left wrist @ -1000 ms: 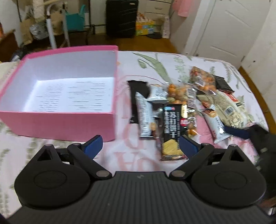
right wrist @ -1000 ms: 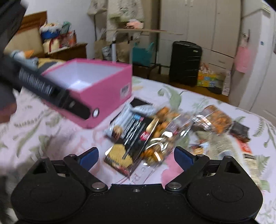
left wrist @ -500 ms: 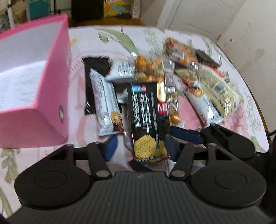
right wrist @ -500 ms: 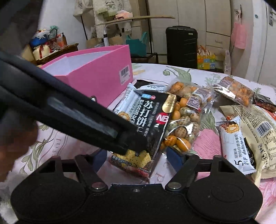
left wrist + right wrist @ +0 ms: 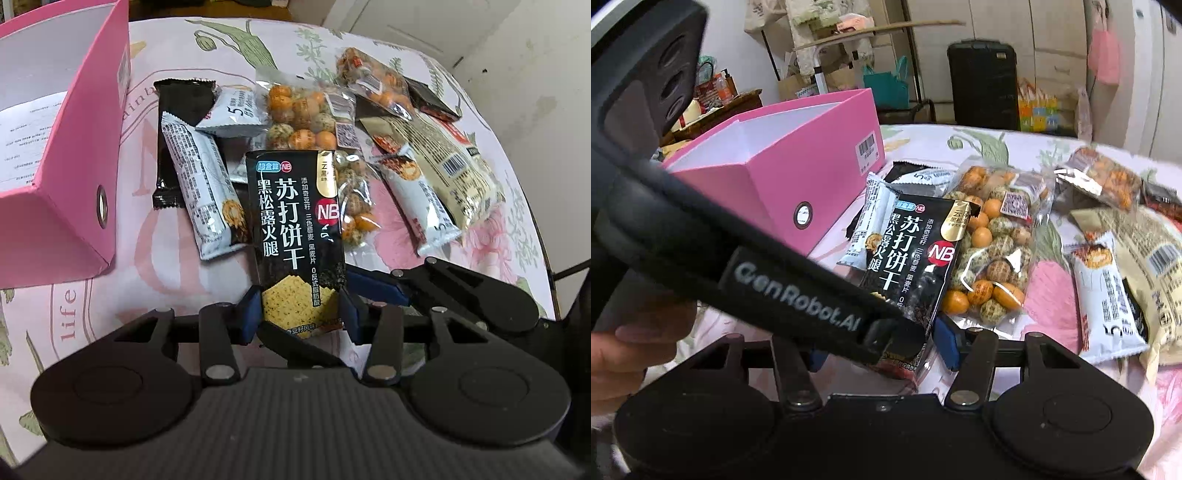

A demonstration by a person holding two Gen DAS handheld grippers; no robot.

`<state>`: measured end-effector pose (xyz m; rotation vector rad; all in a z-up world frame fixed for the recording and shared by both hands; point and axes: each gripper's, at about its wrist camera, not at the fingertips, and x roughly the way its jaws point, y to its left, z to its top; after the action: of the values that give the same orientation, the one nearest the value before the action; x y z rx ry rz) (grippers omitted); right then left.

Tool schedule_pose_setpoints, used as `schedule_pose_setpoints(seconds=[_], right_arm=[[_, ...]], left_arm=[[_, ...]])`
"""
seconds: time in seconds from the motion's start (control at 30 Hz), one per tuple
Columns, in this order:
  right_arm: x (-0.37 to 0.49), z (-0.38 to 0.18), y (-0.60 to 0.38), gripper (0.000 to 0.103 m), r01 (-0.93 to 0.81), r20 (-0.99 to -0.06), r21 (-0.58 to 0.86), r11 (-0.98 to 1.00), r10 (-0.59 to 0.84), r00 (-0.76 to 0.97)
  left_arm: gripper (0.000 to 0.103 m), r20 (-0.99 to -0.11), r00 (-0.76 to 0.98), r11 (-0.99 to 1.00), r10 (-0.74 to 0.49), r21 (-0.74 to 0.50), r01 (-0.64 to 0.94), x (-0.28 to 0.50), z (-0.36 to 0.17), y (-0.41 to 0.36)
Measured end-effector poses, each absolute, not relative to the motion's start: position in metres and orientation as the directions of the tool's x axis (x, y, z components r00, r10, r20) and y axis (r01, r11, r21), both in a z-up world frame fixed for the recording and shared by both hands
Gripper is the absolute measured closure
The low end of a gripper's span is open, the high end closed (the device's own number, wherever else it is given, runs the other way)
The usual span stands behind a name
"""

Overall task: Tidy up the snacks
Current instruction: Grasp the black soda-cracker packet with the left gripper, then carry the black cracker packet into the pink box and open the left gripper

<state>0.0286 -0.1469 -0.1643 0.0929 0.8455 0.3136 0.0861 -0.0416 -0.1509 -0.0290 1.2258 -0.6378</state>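
Here the left gripper (image 5: 301, 314) has its jaws closed narrowly on the near end of the black soda-cracker packet (image 5: 297, 229), whose far end lies over the bag of coated nuts (image 5: 317, 122) in the middle of the floral bedspread (image 5: 177, 273). The right gripper (image 5: 882, 352) sits at the same near end of the cracker packet (image 5: 916, 254); its blue pads stand on either side of the packet, but the left gripper's body (image 5: 798, 291) crosses in front, so I cannot tell whether its jaws actually press the packet. The open pink box (image 5: 66, 155) stands near the bed's left edge, close beside the snack pile but not touching the packet. Between box and packet lie a white snack bar (image 5: 201, 184) and a black wrapper (image 5: 177, 110) beneath it. Toward the right edge lie another white bar (image 5: 421, 199), a beige packet (image 5: 450, 162) and a second nut bag (image 5: 373, 81).
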Motion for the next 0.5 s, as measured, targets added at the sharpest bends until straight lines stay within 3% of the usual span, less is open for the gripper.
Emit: schedule_pose_setpoints(seconds=[0.5], right_arm=[[0.025,-0.097,-0.121,0.042,-0.315,-0.774,0.219,0.924,0.361,0.521]], left_arm=[[0.059,-0.896,0.109,0.828,-0.429,-0.343,0.444,0.068,-0.084,-0.014]])
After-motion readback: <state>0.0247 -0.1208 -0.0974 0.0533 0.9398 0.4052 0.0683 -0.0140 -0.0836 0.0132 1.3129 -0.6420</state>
